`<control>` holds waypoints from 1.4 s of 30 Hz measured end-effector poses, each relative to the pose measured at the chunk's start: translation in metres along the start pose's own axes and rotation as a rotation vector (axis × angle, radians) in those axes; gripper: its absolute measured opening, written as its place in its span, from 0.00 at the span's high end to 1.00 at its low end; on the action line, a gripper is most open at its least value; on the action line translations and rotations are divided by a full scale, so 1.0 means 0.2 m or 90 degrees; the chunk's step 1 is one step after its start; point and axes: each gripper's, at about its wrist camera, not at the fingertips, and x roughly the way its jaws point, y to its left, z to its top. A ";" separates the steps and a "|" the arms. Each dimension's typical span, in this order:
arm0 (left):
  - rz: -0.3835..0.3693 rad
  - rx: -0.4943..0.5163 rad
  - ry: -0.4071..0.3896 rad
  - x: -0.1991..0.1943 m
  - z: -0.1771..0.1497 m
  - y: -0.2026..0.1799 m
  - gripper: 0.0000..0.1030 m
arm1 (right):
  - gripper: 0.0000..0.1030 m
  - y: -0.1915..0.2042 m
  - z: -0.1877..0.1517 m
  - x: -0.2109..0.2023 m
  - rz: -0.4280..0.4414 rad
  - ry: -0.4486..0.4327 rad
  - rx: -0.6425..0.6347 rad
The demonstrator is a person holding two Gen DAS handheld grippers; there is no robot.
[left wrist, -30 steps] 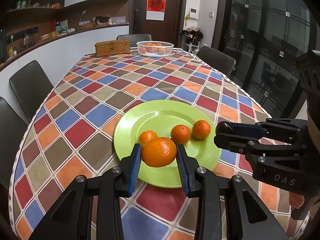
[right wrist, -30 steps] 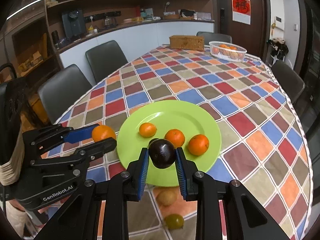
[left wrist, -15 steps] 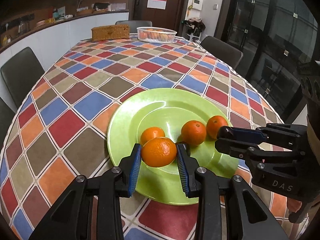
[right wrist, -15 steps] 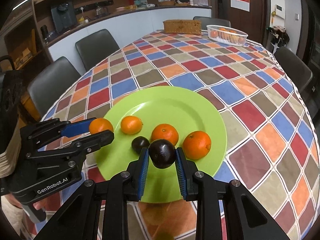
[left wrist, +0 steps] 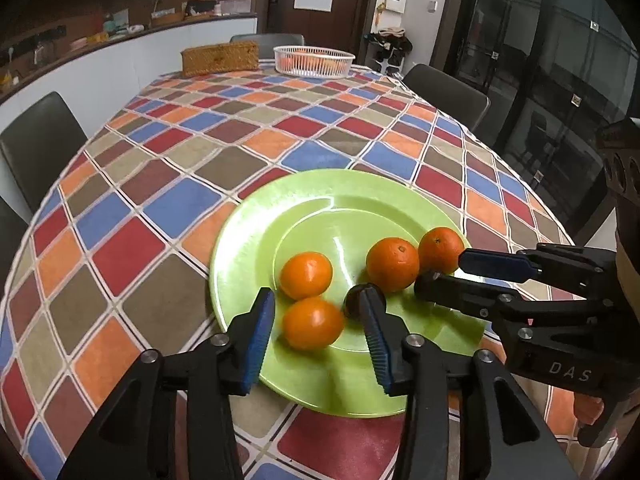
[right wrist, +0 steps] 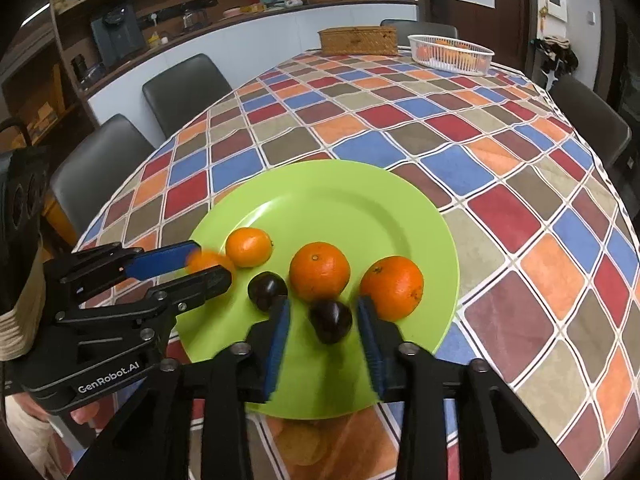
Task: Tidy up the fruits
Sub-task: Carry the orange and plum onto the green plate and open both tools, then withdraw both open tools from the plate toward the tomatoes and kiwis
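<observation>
Two grippers: both black two-finger tools with blue pads hang low over the near edge of one plate.
Table: a colourful diamond-checked tablecloth [left wrist: 168, 168] covers it, with dark chairs [right wrist: 188, 88] along the left side.
Left gripper [left wrist: 316, 320]: its jaws are opening; the blue pads stand clear on both sides of a blurred round orange mandarin [left wrist: 313, 323], which sits on the plate between them, nothing pressing on it.
Left gripper, seen from the right wrist camera [right wrist: 200, 266]: it reaches in from the left over the plate's left rim, the same mandarin a blur between its fingers.
Plate: a round lime-green plastic plate [left wrist: 320, 204] lies on the cloth at the near end of the table.
Fruit on the plate, left to right in the right wrist view: a small orange mandarin [right wrist: 248, 247], a dark purple plum [right wrist: 267, 291], a larger orange [right wrist: 319, 271], a second dark plum [right wrist: 331, 321], and another orange [right wrist: 393, 288] near the right rim.
Right gripper [right wrist: 323, 330]: its jaws are opening; the second dark plum rests on the plate between the pads, with a gap on each side, and its outline is blurred.
Right gripper, seen from the left wrist camera [left wrist: 444, 270]: it comes in from the right, its tips just beside the rightmost orange.
Far end of the table: a woven straw box [right wrist: 358, 40] and, right of it, a white mesh basket [right wrist: 454, 58] with orange fruit inside.
Person: part of a hand [left wrist: 588, 412] shows under the right tool's handle.
</observation>
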 end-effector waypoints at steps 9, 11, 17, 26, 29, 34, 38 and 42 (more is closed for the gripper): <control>0.041 0.026 -0.052 -0.25 -0.02 -0.10 0.48 | 0.62 0.03 -0.03 -0.17 0.000 -0.040 -0.014; 0.046 0.027 -0.061 -0.31 -0.03 -0.11 0.46 | 0.62 0.04 -0.05 -0.24 0.004 -0.052 -0.020; 0.063 0.044 -0.106 -0.51 -0.08 -0.19 0.38 | 0.54 0.09 -0.10 -0.45 -0.003 -0.104 -0.041; 0.069 0.072 -0.158 -0.74 -0.22 -0.33 0.31 | 0.49 0.13 -0.23 -0.70 -0.017 -0.160 -0.071; 0.069 0.082 -0.170 -0.79 -0.26 -0.38 0.28 | 0.47 0.14 -0.28 -0.76 -0.025 -0.172 -0.080; 0.080 0.112 -0.190 -0.85 -0.36 -0.46 0.23 | 0.41 0.15 -0.38 -0.84 -0.038 -0.192 -0.103; 0.077 0.116 -0.203 -0.88 -0.43 -0.51 0.21 | 0.41 0.17 -0.45 -0.87 -0.051 -0.198 -0.130; 0.091 0.138 -0.215 -0.90 -0.51 -0.57 0.21 | 0.41 0.17 -0.52 -0.89 -0.063 -0.197 -0.171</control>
